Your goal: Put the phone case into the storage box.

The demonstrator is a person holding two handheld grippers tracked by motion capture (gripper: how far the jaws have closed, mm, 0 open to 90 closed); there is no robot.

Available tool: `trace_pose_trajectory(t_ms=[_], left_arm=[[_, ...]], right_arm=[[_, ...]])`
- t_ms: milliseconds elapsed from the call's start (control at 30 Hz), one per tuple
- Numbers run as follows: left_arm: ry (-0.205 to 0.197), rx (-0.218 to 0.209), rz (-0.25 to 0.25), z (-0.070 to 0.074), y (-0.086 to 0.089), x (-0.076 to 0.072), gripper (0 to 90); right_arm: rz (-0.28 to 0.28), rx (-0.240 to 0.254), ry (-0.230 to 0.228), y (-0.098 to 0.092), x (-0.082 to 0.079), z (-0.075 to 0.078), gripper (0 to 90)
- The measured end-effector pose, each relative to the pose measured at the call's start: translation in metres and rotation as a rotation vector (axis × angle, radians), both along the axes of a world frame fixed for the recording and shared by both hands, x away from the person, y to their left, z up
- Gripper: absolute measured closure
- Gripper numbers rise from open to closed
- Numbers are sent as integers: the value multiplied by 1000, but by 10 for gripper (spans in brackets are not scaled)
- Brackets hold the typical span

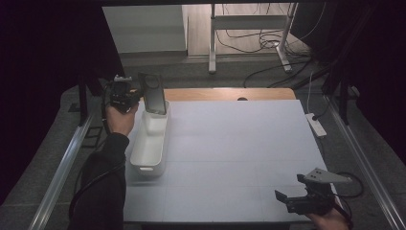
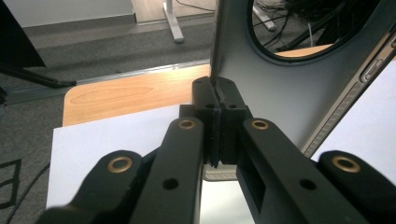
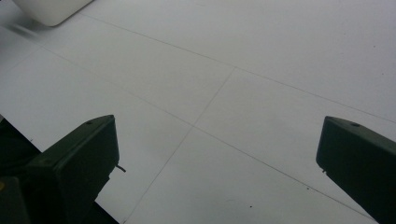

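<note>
A dark phone case (image 1: 153,93) with a big round cutout hangs upright over the far end of a long white bin (image 1: 135,143). My left gripper (image 1: 139,98) is shut on the case's left edge. In the left gripper view the jaws (image 2: 217,93) pinch that thin edge, and the case's back (image 2: 289,88) rises to the right with side buttons along its rim. My right gripper (image 1: 282,199) rests low at the table's near right corner. It is open, and its jaws (image 3: 217,140) have only the white table surface between them.
A white mat (image 1: 239,153) covers the table, with a wooden strip (image 1: 225,94) along the far edge. A corner of the bin (image 3: 51,9) appears in the right gripper view. A power strip (image 1: 316,124) lies off the right side. Cables and desk legs (image 1: 212,43) stand beyond.
</note>
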State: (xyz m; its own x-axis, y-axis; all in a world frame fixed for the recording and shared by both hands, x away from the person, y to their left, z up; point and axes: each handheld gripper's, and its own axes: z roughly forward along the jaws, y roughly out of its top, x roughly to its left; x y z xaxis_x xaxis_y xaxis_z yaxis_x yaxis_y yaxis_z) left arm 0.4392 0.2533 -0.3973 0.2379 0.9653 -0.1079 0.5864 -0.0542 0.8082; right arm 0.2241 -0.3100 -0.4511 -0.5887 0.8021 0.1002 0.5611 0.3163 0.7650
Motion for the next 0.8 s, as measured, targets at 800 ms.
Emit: trace_pose_trajectory(t_ms=[800], left_arm=[[34, -7, 32, -31, 0, 14, 888]], right_arm=[[6, -5, 11, 1, 1, -1, 0]])
